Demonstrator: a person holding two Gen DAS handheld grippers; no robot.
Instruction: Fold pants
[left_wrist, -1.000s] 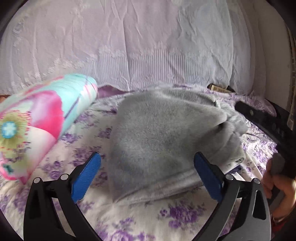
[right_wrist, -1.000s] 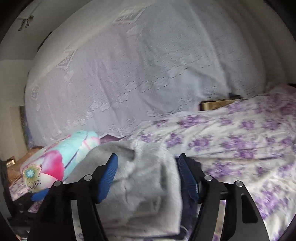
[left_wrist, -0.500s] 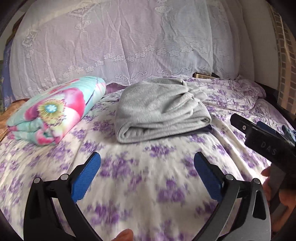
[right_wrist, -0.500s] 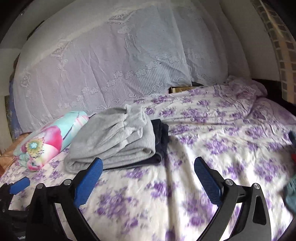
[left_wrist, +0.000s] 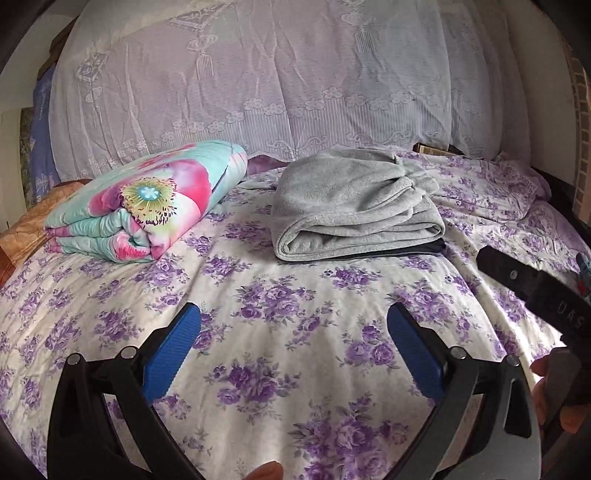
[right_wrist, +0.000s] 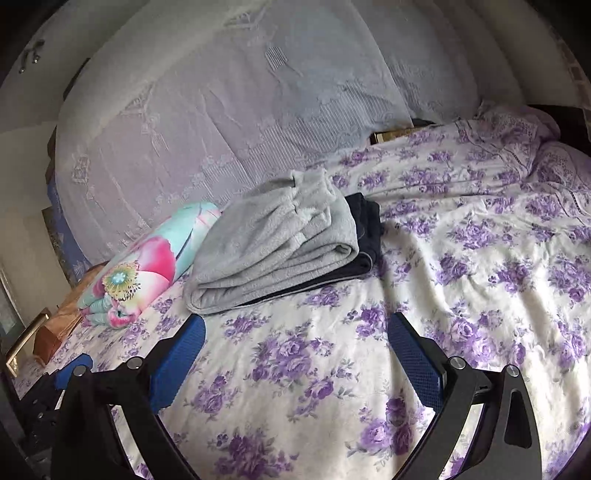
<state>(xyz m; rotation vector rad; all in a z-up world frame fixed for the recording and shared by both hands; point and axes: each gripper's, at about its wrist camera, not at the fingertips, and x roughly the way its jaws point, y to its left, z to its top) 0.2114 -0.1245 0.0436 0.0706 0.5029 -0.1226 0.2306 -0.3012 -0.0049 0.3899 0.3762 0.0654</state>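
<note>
Hovering above the floral bedsheet (left_wrist: 280, 295), both tools, left (left_wrist: 293, 345) and right (right_wrist: 297, 360), gape released, facing the folded grey pants (left_wrist: 351, 206).

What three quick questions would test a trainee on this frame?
1. True or false: the grey pants lie folded on a dark garment.
2. What lies beside the pants, toward the bed's left edge?
A. a rolled floral quilt
B. a basket
C. a shoe
3. The left gripper and right gripper are both ____ and hold nothing.

Key: 1 true; 2 A; 3 open.
</note>
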